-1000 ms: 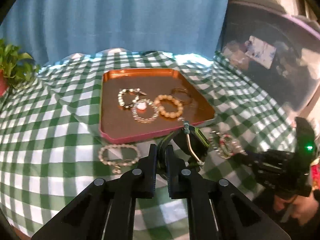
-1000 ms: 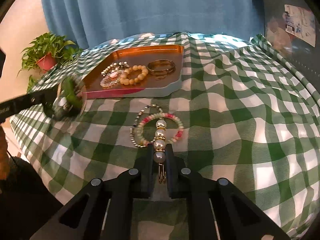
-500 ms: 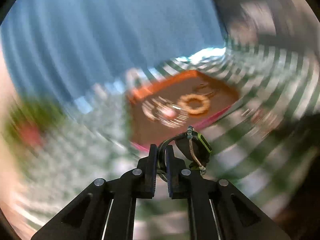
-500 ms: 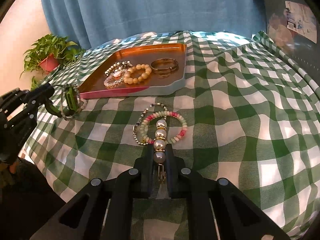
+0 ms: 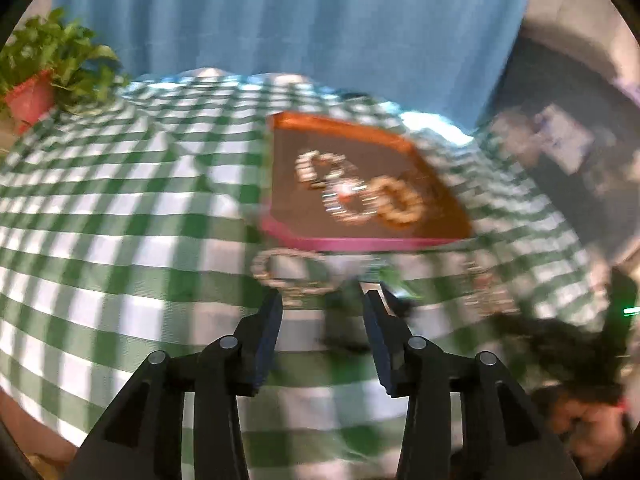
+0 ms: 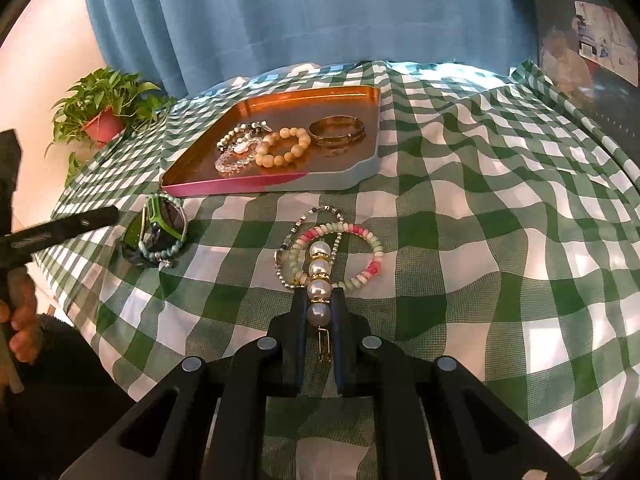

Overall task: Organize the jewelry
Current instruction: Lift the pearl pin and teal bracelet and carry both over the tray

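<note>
My left gripper (image 5: 322,295) hangs low over the checked cloth in front of the orange tray (image 5: 360,245), and its jaws are opening. The green-framed dark glasses (image 5: 344,316) show as a blur between the jaws, with neither pad pressing on them. In the right wrist view the glasses (image 6: 160,232) lie on the cloth on a pale bead bracelet (image 6: 172,250), beside a left finger (image 6: 84,220). My right gripper (image 6: 320,312) is shut on a pearl hair clip (image 6: 320,268) above a pink-and-green bead bracelet (image 6: 372,240). The tray (image 6: 360,168) holds several bracelets.
A potted plant (image 6: 102,120) stands at the table's far left corner. A blue curtain hangs behind the table. A person's hand (image 6: 20,320) grips the left tool past the cloth's left edge. A silver chain bracelet (image 6: 320,210) lies near the tray's front rim.
The left gripper swung and dipped towards the cloth, and its jaws parted. The green-framed glasses left its grip and now lie on the cloth. The right gripper has not moved.
</note>
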{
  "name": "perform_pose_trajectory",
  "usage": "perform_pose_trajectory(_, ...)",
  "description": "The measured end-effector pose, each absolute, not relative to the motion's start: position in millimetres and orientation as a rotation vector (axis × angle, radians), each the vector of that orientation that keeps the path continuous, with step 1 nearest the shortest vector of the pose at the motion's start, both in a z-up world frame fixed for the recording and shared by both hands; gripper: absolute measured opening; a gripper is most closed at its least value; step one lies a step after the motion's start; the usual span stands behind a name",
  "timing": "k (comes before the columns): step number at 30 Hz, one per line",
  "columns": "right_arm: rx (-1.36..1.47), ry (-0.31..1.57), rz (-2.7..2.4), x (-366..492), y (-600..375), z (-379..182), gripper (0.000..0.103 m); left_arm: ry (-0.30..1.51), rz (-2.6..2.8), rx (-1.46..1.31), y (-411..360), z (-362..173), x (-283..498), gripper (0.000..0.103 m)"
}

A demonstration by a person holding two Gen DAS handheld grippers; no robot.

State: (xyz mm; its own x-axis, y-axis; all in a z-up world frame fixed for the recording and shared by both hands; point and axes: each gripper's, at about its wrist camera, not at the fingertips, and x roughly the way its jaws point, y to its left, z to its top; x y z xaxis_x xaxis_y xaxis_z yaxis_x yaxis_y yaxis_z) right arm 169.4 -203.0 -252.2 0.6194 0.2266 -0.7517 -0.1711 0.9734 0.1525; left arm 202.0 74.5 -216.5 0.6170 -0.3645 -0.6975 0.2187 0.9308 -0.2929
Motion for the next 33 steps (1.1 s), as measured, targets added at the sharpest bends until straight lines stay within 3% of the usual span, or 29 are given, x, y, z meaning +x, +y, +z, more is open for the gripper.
perform_pose_trajectory(13, -0.037, 0.862, 0.178, 166, -199, -253, 0.013, 0.977, -0.472, -0.235, 41, -246, 232, 0.042)
perform_pose_trajectory(15, -0.045, 0.861, 0.180, 167, -198, -254, 0.014, 0.967, -0.501, -0.263, 43, -248, 236, 0.026)
perform_pose_trajectory(16, -0.038, 0.862, 0.183, 167, -199, -254, 0.014, 0.968, -0.530, -0.279, 43, -248, 237, 0.004)
perform_pose_trajectory(33, -0.050, 0.776, 0.146, 154, -198, -228, 0.010, 0.819, -0.517, -0.173, 30, -187, 206, 0.003)
